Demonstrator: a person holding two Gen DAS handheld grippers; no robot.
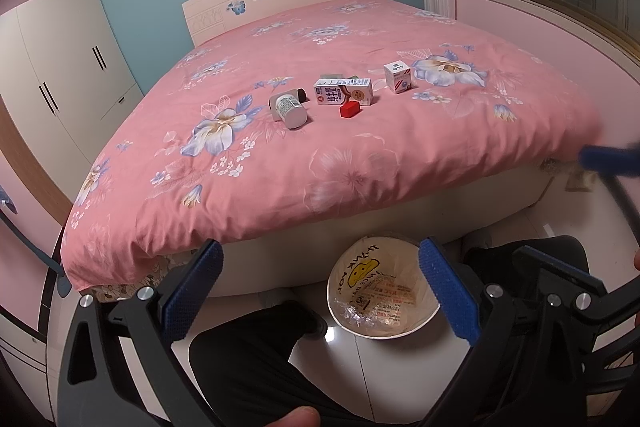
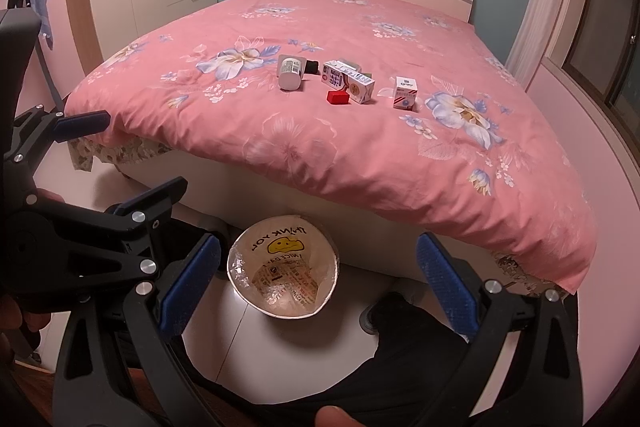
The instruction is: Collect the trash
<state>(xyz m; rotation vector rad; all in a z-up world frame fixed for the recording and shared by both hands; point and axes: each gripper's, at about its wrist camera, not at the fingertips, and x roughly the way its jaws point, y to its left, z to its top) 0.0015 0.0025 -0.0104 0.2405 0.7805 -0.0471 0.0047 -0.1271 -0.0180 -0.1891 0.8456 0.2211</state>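
I have both claws spread wide and empty, the left claw (image 1: 320, 291) and the right claw (image 2: 318, 283), each held low at the near end of the bed (image 1: 360, 163) and above the bin (image 1: 382, 297) on the floor, which is lined with a printed bag and already holds some clear and printed wrappers. The trash I am after lies well apart from me, out on the pink flowered cover: a white cup (image 1: 290, 109) on its side to the left, a dark small thing (image 1: 302, 94) just behind it that I cannot identify, a milk carton (image 1: 346, 91) lying flat in the middle, a red block (image 1: 350, 109) just in front of the carton, and a small white box (image 1: 398, 77) standing upright to the right. My worry is the soft cover: pressing a claw down beside any piece will probably dent the quilt, tip the upright box or send the cup rolling toward the left edge. The red block sits so close to the carton that a wide claw could catch both or shove one away. The two claws are also near one another here, so reaching with both at once risks a clash. On the way back, a loosely held carton could drop short of the bin, whose opening is partly tucked under the bed's near edge.
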